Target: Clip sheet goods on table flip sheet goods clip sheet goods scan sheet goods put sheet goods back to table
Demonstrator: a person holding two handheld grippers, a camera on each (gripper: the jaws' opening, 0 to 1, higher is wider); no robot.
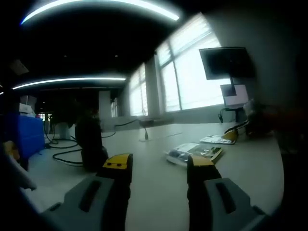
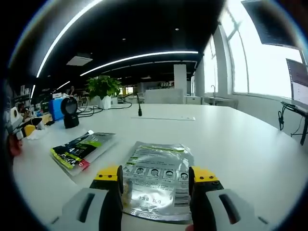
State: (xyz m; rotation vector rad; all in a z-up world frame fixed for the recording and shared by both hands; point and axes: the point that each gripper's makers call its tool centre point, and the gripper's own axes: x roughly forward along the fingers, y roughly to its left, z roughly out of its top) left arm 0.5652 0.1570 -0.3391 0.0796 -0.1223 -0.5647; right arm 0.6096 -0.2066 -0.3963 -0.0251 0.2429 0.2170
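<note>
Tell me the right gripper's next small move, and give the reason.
Probably ease the right gripper forward and close on the silver packet's near edge: its jaws stand open on either side of the packet, which lies flat and unclipped on the white table.

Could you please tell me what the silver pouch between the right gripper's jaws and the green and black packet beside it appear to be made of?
The silver pouch looks like metallised foil or plastic film: shiny, crinkled, with bright glare and printed labels. The green and black packet seems to be glossy printed plastic film, judging by its sheen and flat, flexible shape. Both lie on the white table, which looks smooth and matte.
</note>
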